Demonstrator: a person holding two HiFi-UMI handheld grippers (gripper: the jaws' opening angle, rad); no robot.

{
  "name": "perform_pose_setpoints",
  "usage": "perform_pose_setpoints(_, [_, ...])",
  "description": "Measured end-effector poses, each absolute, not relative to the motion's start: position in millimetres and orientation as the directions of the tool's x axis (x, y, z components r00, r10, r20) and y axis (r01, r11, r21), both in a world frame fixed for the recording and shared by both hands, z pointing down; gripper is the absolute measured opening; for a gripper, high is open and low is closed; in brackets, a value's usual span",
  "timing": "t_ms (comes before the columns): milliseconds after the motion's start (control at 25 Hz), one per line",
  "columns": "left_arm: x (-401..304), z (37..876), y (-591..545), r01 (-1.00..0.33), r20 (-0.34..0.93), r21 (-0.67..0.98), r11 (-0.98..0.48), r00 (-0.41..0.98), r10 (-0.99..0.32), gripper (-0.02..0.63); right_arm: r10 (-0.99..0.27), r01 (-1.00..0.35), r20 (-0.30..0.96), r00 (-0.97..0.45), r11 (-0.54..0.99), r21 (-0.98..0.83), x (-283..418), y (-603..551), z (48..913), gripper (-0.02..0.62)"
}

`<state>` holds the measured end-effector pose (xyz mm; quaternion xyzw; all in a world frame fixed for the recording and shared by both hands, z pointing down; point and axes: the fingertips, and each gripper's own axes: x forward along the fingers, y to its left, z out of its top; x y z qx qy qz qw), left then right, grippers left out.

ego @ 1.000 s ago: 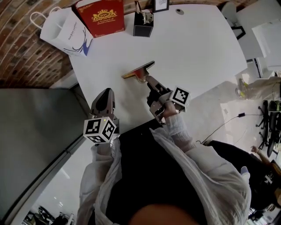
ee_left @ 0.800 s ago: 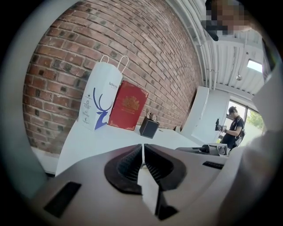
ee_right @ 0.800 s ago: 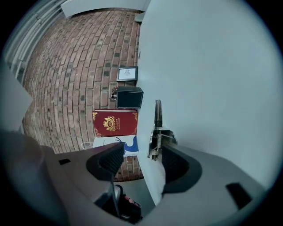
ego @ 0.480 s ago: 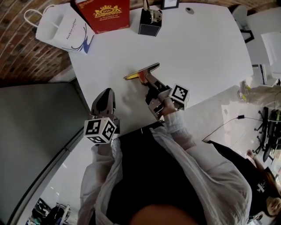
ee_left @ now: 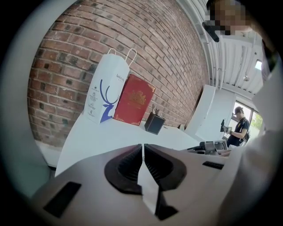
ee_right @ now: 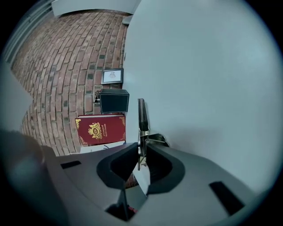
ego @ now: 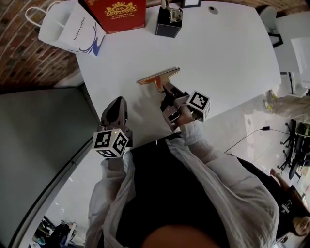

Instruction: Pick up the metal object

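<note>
The metal object [ego: 157,76] is a flat, T-shaped, gold-toned piece on the white table [ego: 227,53]. In the head view my right gripper [ego: 162,87] reaches up to its stem from the near side. In the right gripper view the thin metal object [ee_right: 142,114] stands edge-on between the jaws, which are closing, and both pads touch it. My left gripper [ego: 117,102] hovers shut and empty over the table's near left corner. Its fingers meet at the left gripper [ee_left: 142,148] tips in its own view.
At the table's far edge stand a white paper bag [ego: 70,26], a red gift box [ego: 118,10] and a black pen holder [ego: 168,25]. A small picture frame [ee_right: 112,75] stands by the brick wall. A person [ee_left: 241,126] stands far off to the right.
My right gripper's jaws have come together on the metal object's stem. The left gripper has stayed where it was.
</note>
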<state>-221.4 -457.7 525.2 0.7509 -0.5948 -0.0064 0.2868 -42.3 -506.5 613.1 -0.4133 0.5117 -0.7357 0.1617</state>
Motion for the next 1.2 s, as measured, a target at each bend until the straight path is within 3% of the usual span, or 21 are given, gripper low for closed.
perform_pose_setpoints(80, [-222, 525, -457, -0.89, 0.33, 0.437, -0.13, 0.294, -0.897, 0.029, -0.675, -0.179, 0.432, -0.598, -0.413, -0.893, -42, -509, 610, 0.011])
perform_pose_setpoints(720, [-227, 509, -436, -0.892, 0.297, 0.416, -0.178, 0.318, -0.9, 0.029, -0.736, -0.138, 0.326, -0.594, -0.306, -0.942, -40, -505, 586, 0.011])
perform_pose_setpoints(1200, [-233, 489, -407, -0.886, 0.236, 0.401, -0.23, 0.343, -0.909, 0.029, -0.779, -0.202, 0.258, -0.571, -0.171, -0.964, -34, -475, 553, 0.011])
